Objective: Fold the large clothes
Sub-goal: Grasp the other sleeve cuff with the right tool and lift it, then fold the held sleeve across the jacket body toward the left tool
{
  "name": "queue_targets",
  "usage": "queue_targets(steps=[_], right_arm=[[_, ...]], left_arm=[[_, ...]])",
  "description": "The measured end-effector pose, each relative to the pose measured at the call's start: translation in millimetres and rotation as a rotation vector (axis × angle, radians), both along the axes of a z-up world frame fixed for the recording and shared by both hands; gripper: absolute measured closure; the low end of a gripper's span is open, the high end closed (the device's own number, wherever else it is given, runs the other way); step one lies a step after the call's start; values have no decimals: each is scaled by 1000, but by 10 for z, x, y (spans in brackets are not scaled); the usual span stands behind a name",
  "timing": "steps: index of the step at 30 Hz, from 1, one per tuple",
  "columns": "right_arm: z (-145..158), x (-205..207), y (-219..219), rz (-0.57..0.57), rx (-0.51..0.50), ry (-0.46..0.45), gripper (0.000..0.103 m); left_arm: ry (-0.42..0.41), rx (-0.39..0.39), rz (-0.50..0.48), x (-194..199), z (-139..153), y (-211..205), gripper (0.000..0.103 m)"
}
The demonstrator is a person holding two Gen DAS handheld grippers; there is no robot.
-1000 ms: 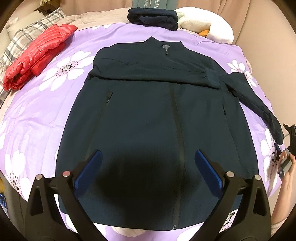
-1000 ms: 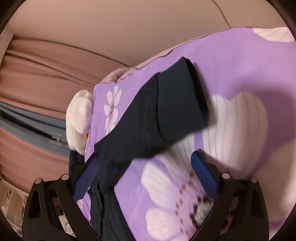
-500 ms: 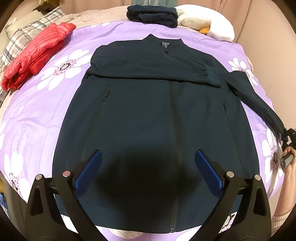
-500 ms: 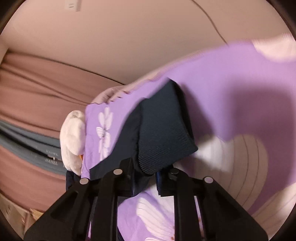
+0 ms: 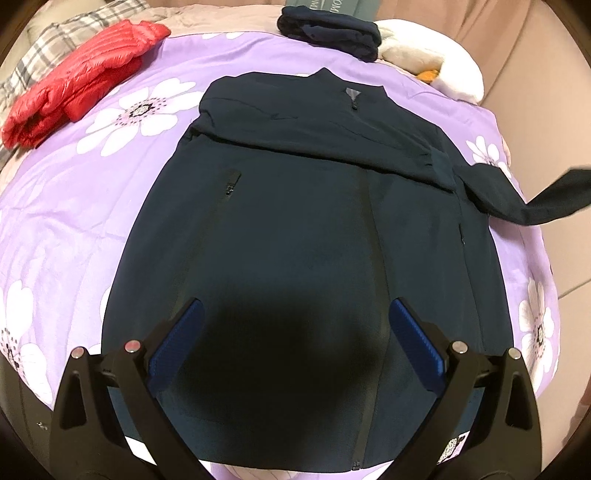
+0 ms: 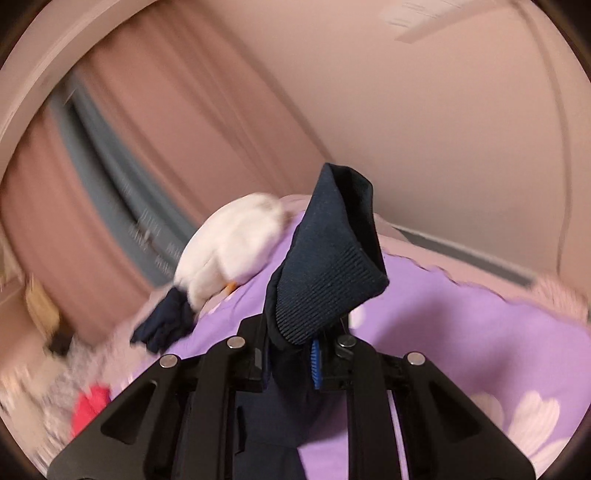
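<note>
A dark navy jacket (image 5: 295, 221) lies front-up on the purple flowered bedspread (image 5: 74, 192), its left sleeve folded across the chest. My left gripper (image 5: 293, 343) is open and empty, hovering above the jacket's lower hem. My right gripper (image 6: 291, 354) is shut on the ribbed cuff (image 6: 332, 258) of the jacket's right sleeve. In the left wrist view that sleeve (image 5: 532, 203) is lifted off the bed at the right edge.
A red puffer jacket (image 5: 77, 99) lies at the bed's far left. A folded dark garment (image 5: 328, 33) and a white plush toy (image 5: 436, 66) sit at the head of the bed. Curtains and a wall (image 6: 406, 110) stand behind.
My right gripper closed on the sleeve cuff and lifted it up off the bed, swinging toward the jacket. The left gripper stayed open over the hem, shifting slightly.
</note>
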State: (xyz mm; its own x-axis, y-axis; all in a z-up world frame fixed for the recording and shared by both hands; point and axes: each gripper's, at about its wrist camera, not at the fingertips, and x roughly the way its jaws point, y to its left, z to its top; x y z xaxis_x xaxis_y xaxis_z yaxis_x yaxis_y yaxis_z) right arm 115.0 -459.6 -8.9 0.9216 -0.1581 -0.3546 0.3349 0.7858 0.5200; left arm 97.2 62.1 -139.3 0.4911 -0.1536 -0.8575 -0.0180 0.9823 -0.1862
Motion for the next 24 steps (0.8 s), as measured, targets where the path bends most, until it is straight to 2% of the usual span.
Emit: queue_targets(steps=[5, 8, 10, 13, 18, 24], right_arm=[[330, 668, 945, 167, -207, 75, 86], [358, 1031, 1522, 261, -290, 112, 87], [299, 1213, 1889, 322, -341, 134, 87], [171, 1286, 2217, 392, -369, 156, 87], [-101, 1636, 2854, 494, -423, 217, 87], [-492, 1745, 3407, 598, -504, 275, 87]], left_arm=[[-3, -28, 27, 50, -1, 164, 2], [-11, -34, 50, 64, 15, 293, 2], [-15, -41, 70, 75, 20, 396, 2], [-10, -43, 86, 122, 12, 497, 2], [-38, -29, 83, 223, 87, 522, 2], [-63, -40, 57, 351, 156, 476, 2]])
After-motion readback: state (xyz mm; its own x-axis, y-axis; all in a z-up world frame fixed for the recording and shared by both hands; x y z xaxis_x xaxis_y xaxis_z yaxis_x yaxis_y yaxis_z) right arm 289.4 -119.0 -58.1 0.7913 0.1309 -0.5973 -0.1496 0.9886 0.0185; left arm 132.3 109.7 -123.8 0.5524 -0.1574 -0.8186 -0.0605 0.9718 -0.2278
